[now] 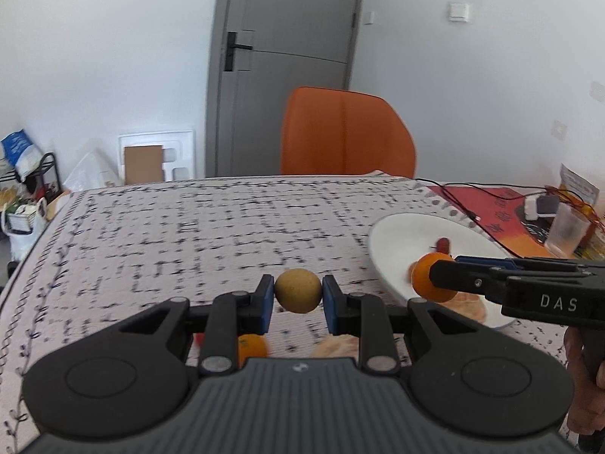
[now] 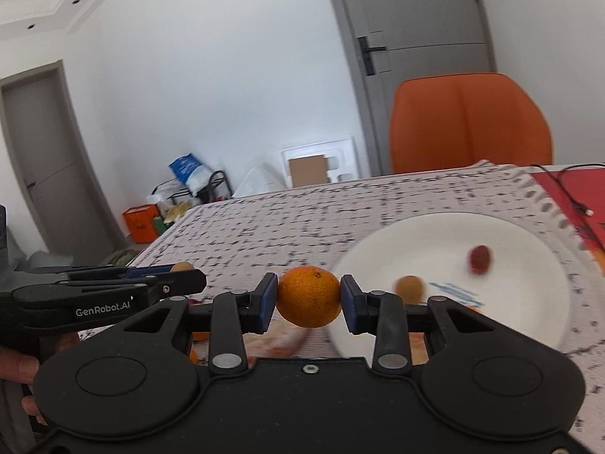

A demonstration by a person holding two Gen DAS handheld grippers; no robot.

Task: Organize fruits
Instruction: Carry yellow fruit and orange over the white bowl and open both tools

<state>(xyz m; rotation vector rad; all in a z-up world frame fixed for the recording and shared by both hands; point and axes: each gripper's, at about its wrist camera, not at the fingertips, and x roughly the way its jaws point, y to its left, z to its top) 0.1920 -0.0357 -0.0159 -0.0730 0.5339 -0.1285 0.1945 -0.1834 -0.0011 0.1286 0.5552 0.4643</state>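
My left gripper (image 1: 298, 292) is shut on a small brown round fruit (image 1: 298, 291) and holds it above the patterned tablecloth (image 1: 189, 234). My right gripper (image 2: 309, 297) is shut on an orange (image 2: 309, 296) and holds it at the left rim of the white plate (image 2: 529, 302). In the left wrist view the right gripper (image 1: 431, 278) and its orange (image 1: 423, 278) hang over the plate (image 1: 397, 234). On the plate lie a red fruit (image 2: 480, 259) and a brown fruit (image 2: 410, 287). Another orange (image 1: 251, 346) lies on the cloth below my left gripper.
An orange chair (image 1: 346, 138) stands behind the table. Cables (image 1: 491, 189), a plastic cup (image 1: 567, 232) and a small device (image 1: 540, 206) sit at the table's right on a red mat. Peach-coloured fruit (image 2: 283, 336) lies below my grippers.
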